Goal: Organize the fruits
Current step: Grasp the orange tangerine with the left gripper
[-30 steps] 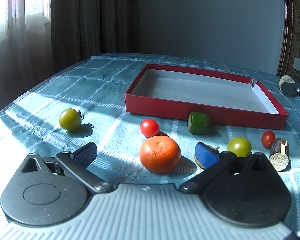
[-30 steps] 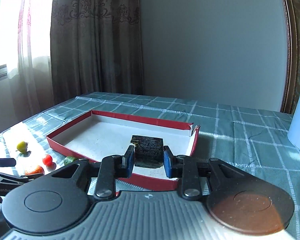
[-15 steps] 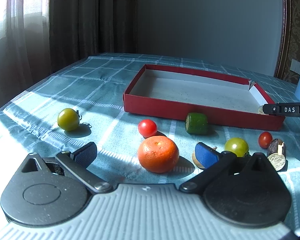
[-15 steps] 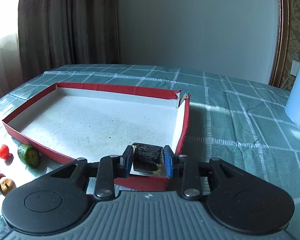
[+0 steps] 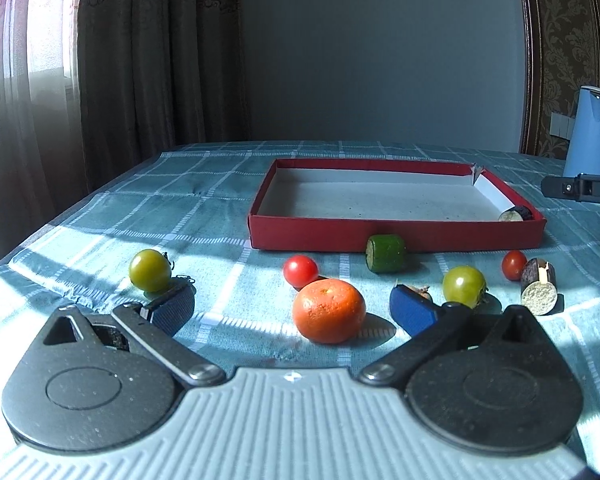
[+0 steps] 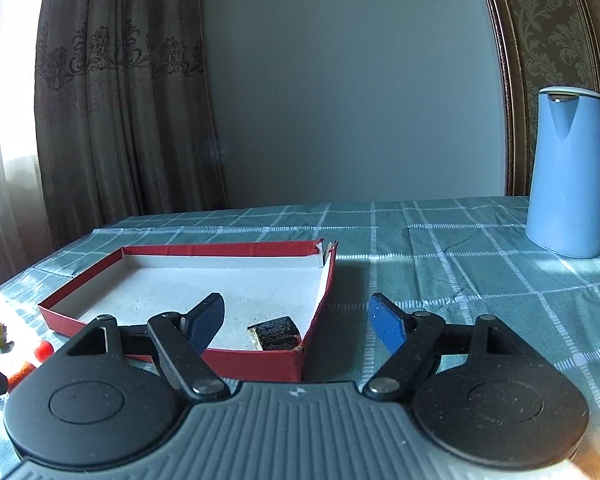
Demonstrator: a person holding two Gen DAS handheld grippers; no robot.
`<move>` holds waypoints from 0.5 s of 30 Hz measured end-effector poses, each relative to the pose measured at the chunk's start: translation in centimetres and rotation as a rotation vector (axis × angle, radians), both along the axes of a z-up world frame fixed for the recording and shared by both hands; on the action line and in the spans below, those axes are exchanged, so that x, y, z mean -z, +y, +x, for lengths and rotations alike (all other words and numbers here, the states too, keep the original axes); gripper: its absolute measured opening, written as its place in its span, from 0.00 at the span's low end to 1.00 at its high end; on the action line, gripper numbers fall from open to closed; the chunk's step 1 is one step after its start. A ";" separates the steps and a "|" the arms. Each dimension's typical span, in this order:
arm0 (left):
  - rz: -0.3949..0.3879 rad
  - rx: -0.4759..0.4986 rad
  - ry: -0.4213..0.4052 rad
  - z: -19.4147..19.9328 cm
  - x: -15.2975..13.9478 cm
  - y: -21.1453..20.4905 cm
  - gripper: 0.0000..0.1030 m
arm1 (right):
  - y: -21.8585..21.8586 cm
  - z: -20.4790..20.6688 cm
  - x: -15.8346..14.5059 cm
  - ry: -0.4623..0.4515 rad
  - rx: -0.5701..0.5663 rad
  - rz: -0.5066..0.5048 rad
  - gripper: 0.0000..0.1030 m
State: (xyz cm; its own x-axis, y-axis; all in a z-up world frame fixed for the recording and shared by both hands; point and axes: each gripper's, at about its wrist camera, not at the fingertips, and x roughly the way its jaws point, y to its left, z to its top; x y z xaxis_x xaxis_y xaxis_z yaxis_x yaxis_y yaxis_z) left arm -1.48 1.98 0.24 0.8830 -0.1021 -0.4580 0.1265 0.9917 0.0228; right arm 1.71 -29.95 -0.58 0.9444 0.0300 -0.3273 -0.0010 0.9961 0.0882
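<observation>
The table (image 5: 100, 216) is covered by a checked cloth, and a red box (image 5: 396, 236) is set toward its far middle. One dark eggplant piece (image 6: 276, 333) is seen lying in the near right corner of the box, apart from the right tongs (image 6: 298, 320), whose jaws are spread wide and hold nothing. A blue kettle (image 6: 566, 172) is stood well apart to the right.

All other fruit is laid on the cloth in front of the box's near wall. The left tongs (image 5: 292, 306) are opened wide and empty, and the orange (image 5: 329, 311) is found just ahead of them, almost centred between the two pads and a little toward the right one. The orange is round, so no long axis has to be matched. The left tongs are judged far nearer to it than the right, so a short straight advance is probably all that is called for.

Around it are seen a green tomato (image 5: 150, 270) to the left, a second green tomato (image 5: 464, 286) to the right, a cucumber stub (image 5: 386, 253) touching or nearly touching the box wall, a second eggplant piece (image 5: 539, 292), and two red cherry tomatoes (image 5: 300, 271) (image 5: 514, 265), the nearer one just behind the orange.
</observation>
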 end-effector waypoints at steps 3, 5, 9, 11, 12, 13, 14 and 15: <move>0.007 0.008 0.041 0.9 0.2 -0.5 1.00 | 0.2 0.0 0.2 0.005 -0.008 -0.002 0.77; -0.003 0.006 0.059 1.4 0.2 -0.4 1.00 | 0.4 0.0 0.3 0.011 -0.013 -0.005 0.77; -0.032 0.010 0.148 3.1 0.7 -0.1 0.85 | 0.5 -0.1 0.3 0.009 -0.011 -0.003 0.77; -0.052 0.009 0.199 3.8 1.2 0.2 0.76 | 0.4 -0.1 0.3 0.004 -0.005 0.000 0.77; -0.063 0.006 0.198 3.8 1.2 0.4 0.73 | 0.4 -0.1 0.3 0.002 -0.003 0.003 0.77; -0.076 0.011 0.190 3.7 1.1 0.5 0.72 | 0.3 -0.1 0.2 0.000 -0.002 0.005 0.77; -0.081 0.021 0.189 3.6 1.1 0.5 0.67 | 0.3 -0.1 0.2 -0.001 0.000 0.008 0.77; -0.077 0.031 0.186 3.6 1.1 0.4 0.62 | 0.2 -0.1 0.2 -0.002 0.001 0.010 0.77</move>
